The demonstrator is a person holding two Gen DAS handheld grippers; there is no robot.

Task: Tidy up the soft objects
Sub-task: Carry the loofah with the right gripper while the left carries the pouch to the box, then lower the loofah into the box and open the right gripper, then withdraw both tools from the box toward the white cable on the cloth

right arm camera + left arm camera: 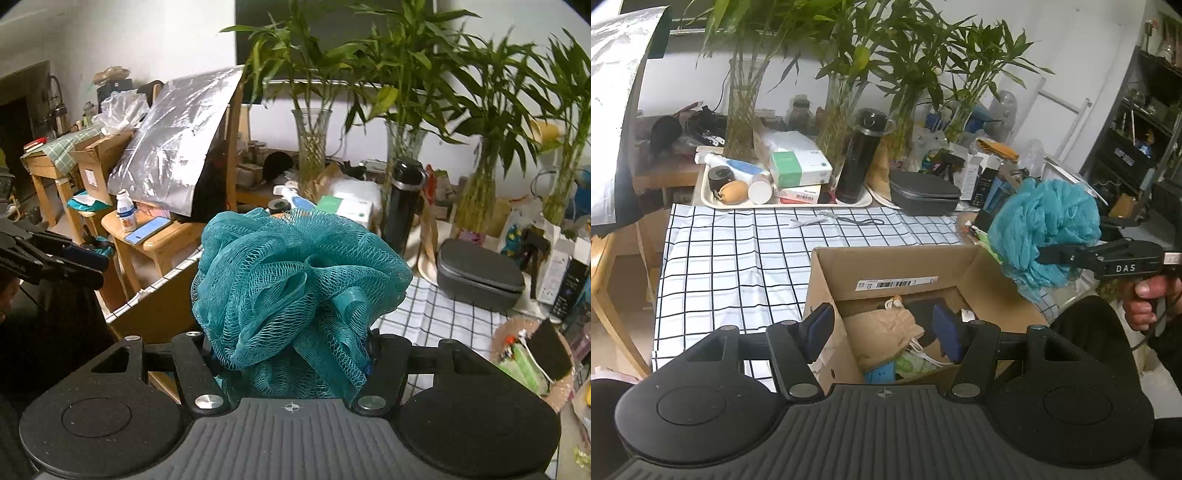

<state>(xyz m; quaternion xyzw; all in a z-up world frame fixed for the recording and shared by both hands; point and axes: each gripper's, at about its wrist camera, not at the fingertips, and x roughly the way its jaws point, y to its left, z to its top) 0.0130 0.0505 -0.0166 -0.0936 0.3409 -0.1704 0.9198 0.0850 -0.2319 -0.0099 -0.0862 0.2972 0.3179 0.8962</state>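
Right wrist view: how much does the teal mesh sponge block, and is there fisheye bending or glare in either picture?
Right wrist view: the teal bath sponge, clamped in the right gripper, fills the centre and hides the fingers; edges vignette dark. Left wrist view: the checked tablecloth lines bow outward, the cardboard box is sharp, and the foil sheet glares.

White wall (1071, 55) behind bamboo vases (740, 110); wooden stool (162, 240) beside checked tablecloth (738, 258).

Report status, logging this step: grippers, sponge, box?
Right gripper shut on teal mesh bath sponge, held right of open cardboard box. Left gripper open, empty, over box. Nothing blocking.
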